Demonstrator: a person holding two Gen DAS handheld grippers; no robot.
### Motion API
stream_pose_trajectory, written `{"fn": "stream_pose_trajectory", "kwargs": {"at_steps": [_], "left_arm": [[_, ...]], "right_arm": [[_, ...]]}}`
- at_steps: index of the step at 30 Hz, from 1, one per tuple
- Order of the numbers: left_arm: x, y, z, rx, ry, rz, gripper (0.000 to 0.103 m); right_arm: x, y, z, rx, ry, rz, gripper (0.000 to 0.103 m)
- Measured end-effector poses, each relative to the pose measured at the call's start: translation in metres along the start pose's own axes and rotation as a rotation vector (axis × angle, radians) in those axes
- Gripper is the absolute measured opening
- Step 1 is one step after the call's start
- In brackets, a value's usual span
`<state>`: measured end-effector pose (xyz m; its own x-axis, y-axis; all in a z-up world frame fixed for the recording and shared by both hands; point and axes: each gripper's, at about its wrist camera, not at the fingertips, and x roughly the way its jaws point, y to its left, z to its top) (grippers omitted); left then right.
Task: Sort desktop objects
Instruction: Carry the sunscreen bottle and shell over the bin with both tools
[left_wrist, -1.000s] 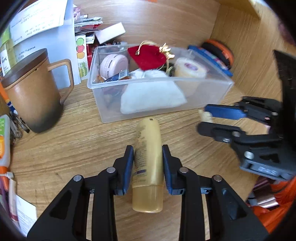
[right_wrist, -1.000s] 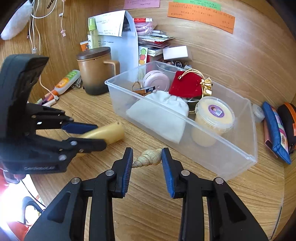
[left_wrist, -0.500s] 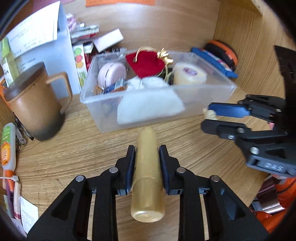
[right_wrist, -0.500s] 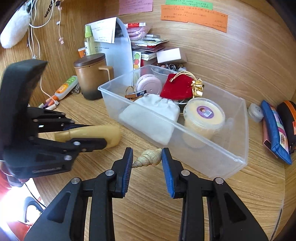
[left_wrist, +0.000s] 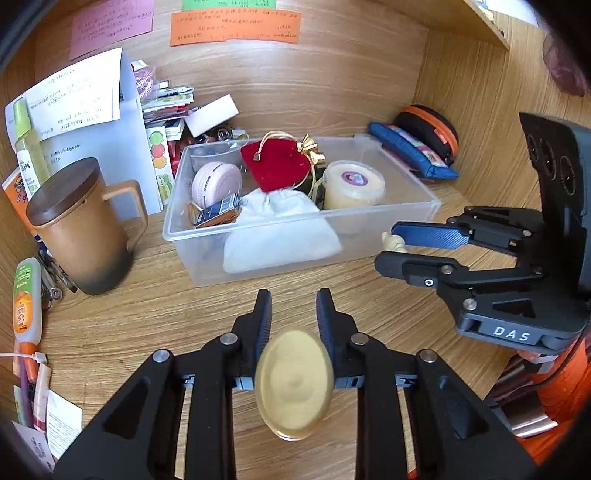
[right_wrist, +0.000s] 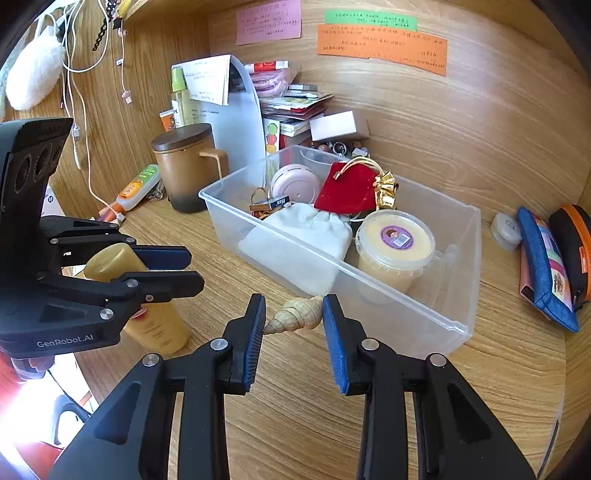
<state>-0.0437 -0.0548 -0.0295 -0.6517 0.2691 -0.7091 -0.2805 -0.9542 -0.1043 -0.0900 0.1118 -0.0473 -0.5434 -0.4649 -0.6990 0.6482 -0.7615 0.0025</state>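
Left gripper (left_wrist: 291, 314) is clamping the gold bottle (left_wrist: 293, 382), right gripper (right_wrist: 293, 314) is pinching the shell (right_wrist: 295, 315); both are carrying toward the clear bin (right_wrist: 436, 325). Next: over rim, release.

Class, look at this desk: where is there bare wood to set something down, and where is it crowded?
Bare wood lies between the brown mug and the clear bin, and in front of the bin. Inside the bin, one free corner lies right of the yellow tub. The back left is crowded with papers.
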Motion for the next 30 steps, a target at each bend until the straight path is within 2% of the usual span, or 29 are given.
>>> {"fn": "stream_pose_trajectory", "kwargs": {"at_steps": [8,19,30], "left_arm": [[-0.018,0.000,0.014,-0.019,-0.061,-0.007,0.024],[-0.039,0.015,0.056,-0.022,-0.127,-0.021,0.024],[-0.027,0.033,0.098,-0.012,-0.141,-0.003,0.024]], "right_arm": [[-0.004,-0.004,0.009,-0.003,-0.015,0.007,0.029],[-0.007,-0.016,0.034,-0.017,-0.050,-0.010,0.029],[0.010,-0.032,0.062,-0.017,-0.050,-0.008,0.029]]}}
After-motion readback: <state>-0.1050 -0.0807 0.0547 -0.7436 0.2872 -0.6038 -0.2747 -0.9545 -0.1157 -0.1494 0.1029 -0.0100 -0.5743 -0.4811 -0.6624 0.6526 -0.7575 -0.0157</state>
